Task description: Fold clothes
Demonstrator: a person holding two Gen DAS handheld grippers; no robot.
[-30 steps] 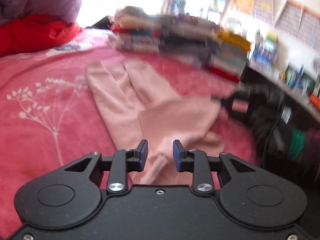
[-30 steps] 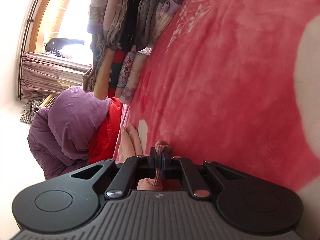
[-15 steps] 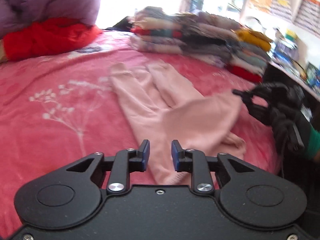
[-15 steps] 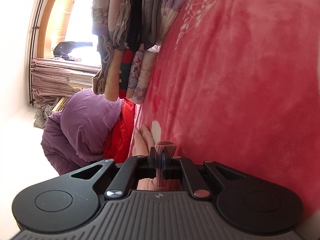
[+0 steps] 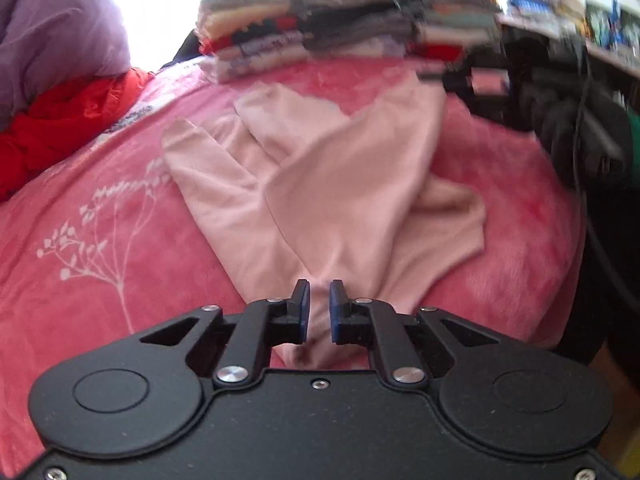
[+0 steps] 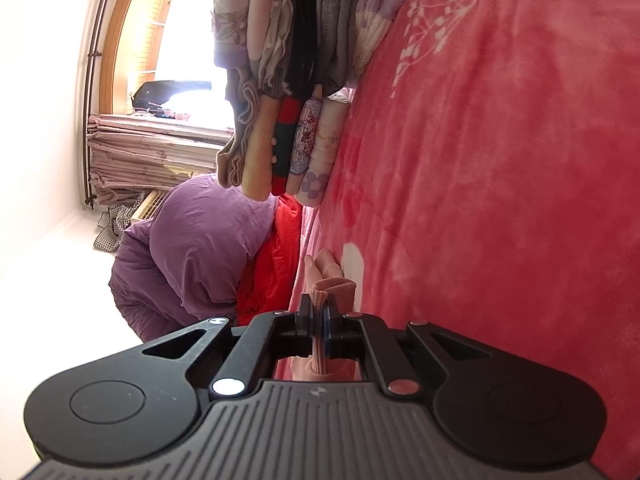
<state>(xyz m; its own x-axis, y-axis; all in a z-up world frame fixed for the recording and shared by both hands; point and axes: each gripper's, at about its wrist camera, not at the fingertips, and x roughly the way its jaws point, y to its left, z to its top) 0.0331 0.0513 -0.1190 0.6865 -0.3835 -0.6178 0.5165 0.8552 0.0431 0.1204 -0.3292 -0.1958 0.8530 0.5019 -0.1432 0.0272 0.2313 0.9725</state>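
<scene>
Pants, pale pink and soft-looking, are spread on the bed's pink blanket with the white branch print, legs pointing toward the far stack of folded clothes, and one part is doubled over across the middle. The left hand-held gripper sits over the near end of the fabric with its jaws closing; there's a narrow gap between the blue pads and pink cloth shows in it, but I can't see the pads actually pressing it. The right hand-held gripper is clenched on a ribbed pink edge of the same pants, cloth pinched flat between the pads, and in the left view it shows up blurry at the far right of the bed. A purple duvet sits piled on something red at the far left corner. The window behind is totally blown out.
</scene>
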